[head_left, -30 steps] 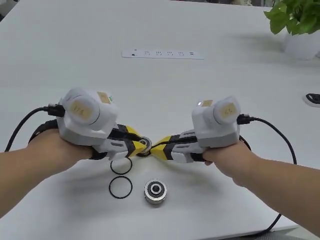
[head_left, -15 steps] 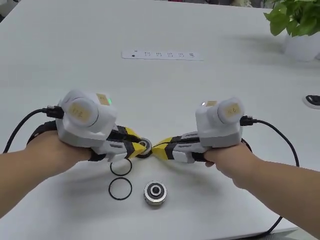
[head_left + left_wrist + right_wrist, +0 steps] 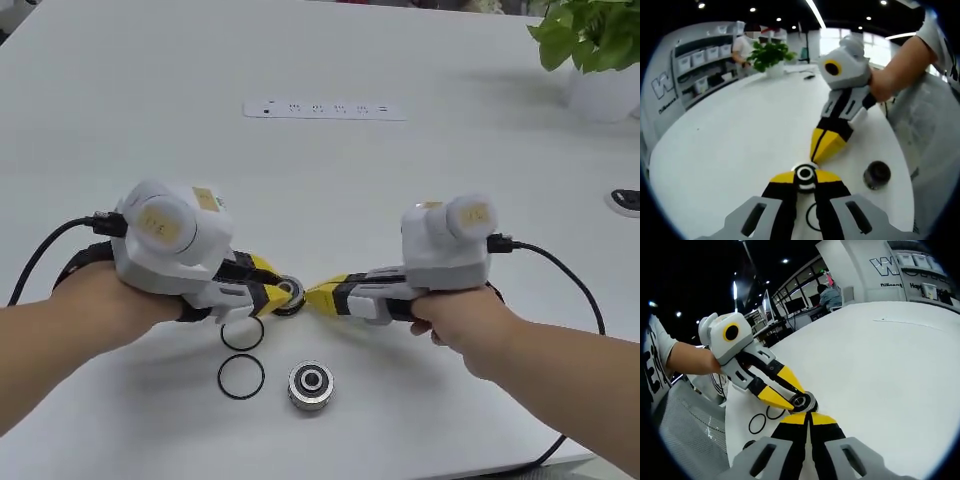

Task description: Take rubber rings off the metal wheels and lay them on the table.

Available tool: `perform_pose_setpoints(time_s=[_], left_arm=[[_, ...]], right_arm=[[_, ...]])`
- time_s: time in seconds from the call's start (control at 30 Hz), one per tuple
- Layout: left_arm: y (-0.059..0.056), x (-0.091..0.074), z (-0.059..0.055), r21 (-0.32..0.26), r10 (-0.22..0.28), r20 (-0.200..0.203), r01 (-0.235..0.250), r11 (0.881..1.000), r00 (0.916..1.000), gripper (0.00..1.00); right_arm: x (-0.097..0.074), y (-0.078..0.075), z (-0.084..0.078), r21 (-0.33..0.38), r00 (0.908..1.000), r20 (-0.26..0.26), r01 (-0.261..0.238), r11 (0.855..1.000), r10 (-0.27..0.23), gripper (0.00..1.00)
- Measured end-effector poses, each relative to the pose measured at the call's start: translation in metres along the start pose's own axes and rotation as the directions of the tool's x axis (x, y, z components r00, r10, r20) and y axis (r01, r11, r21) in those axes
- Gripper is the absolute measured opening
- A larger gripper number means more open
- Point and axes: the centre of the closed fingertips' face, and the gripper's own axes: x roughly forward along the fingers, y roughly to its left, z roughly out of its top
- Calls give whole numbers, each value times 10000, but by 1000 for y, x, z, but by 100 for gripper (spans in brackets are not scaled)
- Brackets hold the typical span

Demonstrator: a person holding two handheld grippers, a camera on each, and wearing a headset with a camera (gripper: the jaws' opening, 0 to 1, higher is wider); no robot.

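Note:
My left gripper [image 3: 280,296] is shut on a small metal wheel [image 3: 291,292], held just above the white table; its own view shows the wheel [image 3: 805,173] clamped between the yellow fingertips. My right gripper [image 3: 312,295] points at the wheel from the right, jaws together, its tips touching or nearly touching the wheel's rim [image 3: 804,402]. Whether a ring is pinched there is too small to tell. Two black rubber rings [image 3: 242,333] [image 3: 241,376] lie flat on the table under the left gripper. A second metal wheel [image 3: 311,384] stands beside them.
A white power strip [image 3: 325,108] lies farther back on the table [image 3: 400,170]. At the far right corner stands a potted plant [image 3: 598,50], with a small dark object [image 3: 627,199] near the right edge. Cables trail from both grippers toward the near edge.
My right gripper has drawn back a little to the right, away from the wheel. The left gripper, wheel and rings on the table have hardly moved.

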Motion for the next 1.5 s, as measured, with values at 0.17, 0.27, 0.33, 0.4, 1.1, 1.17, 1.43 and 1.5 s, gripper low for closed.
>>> perform_pose_setpoints(time_s=[0.17, 0.27, 0.33, 0.4, 1.1, 1.17, 1.43, 1.5], left_arm=[[0, 0, 0, -10, 17, -10, -17, 10000, 10000, 13], [0, 0, 0, -7, 31, -25, -31, 10000, 10000, 13], [0, 0, 0, -15, 40, -33, -40, 10000, 10000, 12], [0, 0, 0, -7, 55, -52, -55, 10000, 10000, 12], [0, 0, 0, 86, -6, -124, 7, 10000, 9999, 12], [-1, 0, 0, 99, 1, -132, 1, 10000, 9999, 12], [-1, 0, 0, -155, -24, -103, 22, 9999, 9999, 13], [-2, 0, 0, -134, -37, -101, 35, 9999, 9999, 13]], right_arm=[[0, 1, -1, 549, 10000, 51, 22, 9985, -25, 0], [0, 0, -1, 774, 9999, 141, -4, 9970, -7, 0], [0, 1, 0, 731, 9999, 127, -10, 9973, 0, 0], [0, 2, 1, 720, 9999, 102, -30, 9974, 22, 0], [0, 8, 1, 670, 9996, 24, -281, 9974, 280, 0], [0, 8, 1, 646, 9996, 10, -284, 9975, 284, 0], [0, 9, 0, 715, 9995, 25, -318, 9969, 317, 0], [0, 9, 0, 713, 9995, 13, -322, 9969, 322, 0]])
